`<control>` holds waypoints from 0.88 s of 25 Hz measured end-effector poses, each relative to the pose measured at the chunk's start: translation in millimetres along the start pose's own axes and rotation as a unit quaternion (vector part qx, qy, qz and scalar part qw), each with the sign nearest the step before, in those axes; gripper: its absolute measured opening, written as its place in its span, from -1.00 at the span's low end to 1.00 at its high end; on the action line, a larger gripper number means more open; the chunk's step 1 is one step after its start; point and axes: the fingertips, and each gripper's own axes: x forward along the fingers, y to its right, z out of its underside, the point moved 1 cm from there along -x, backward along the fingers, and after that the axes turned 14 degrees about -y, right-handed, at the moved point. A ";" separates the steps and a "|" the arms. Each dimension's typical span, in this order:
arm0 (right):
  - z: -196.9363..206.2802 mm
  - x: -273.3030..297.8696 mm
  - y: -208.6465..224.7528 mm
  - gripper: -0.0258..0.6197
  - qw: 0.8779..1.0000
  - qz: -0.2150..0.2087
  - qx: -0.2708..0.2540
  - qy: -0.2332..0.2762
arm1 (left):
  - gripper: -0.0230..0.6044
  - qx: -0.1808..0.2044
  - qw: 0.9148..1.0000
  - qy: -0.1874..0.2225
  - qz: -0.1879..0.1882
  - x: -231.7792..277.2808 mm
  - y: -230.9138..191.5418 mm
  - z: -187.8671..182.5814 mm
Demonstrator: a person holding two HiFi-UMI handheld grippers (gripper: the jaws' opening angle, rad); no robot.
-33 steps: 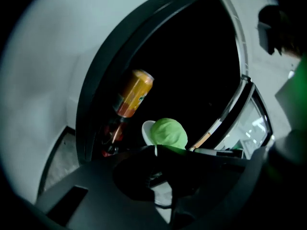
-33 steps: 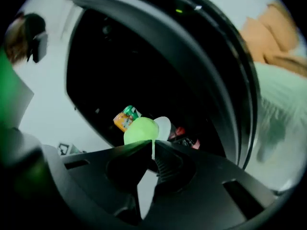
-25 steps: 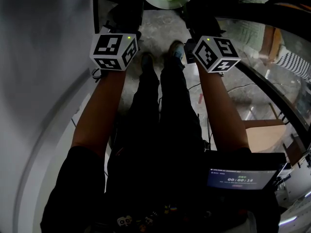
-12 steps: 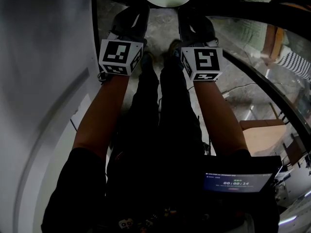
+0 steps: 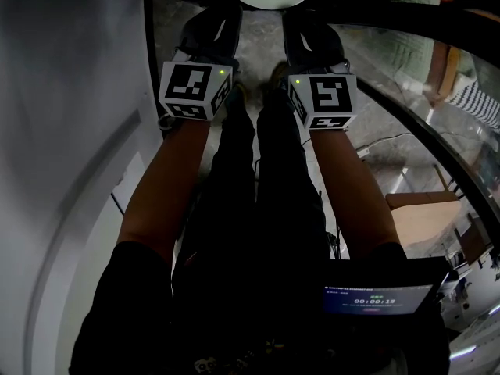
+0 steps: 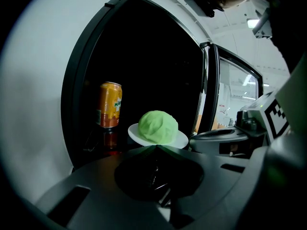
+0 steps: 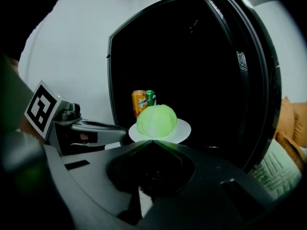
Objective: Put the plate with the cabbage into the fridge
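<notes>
- Fridge [image 6: 158, 56] stands open and dark inside. Its door [image 7: 249, 80] is swung wide on the person's right, so the entry is unobstructed.
- Both arms have reached further forward than a second ago. In the head view the marker cubes [image 5: 195, 91] sit higher and closer together than before. In the last half second they have hardly shifted, so I judge the approach is slowing.
- Left gripper [image 6: 156, 148] has its jaws closed on the near rim of the plate [image 6: 181, 140].
- Right gripper [image 7: 153, 143] is likewise clamped on the rim from the other side. The load is carried two-handed and looks level.
- The plate has slid toward the top edge of the head view. It now hangs in the air just before the fridge opening and is not yet set down.
- Cabbage [image 6: 158, 127] sits centred on the plate, with no sign of rolling.
- An orange can [image 6: 109, 104] and a green can [image 7: 150, 97] stand inside, behind and to the left of the plate. Set-down will need to keep clear of them.
- Finding: the carry is nearly done. Insertion and release remain.
</notes>
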 end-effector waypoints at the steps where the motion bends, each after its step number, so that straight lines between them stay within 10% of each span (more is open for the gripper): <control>1: 2.2 2.0 -0.4 -0.91 1.000 -0.001 0.001 -0.001 | -0.91 0.000 1.000 0.000 0.000 1.7 -0.2 1.1; 22: -2.7 32.2 26.7 -0.91 1.000 -0.009 0.012 -0.013 | -0.91 -0.005 1.000 -0.028 -0.004 40.6 -9.8 -11.7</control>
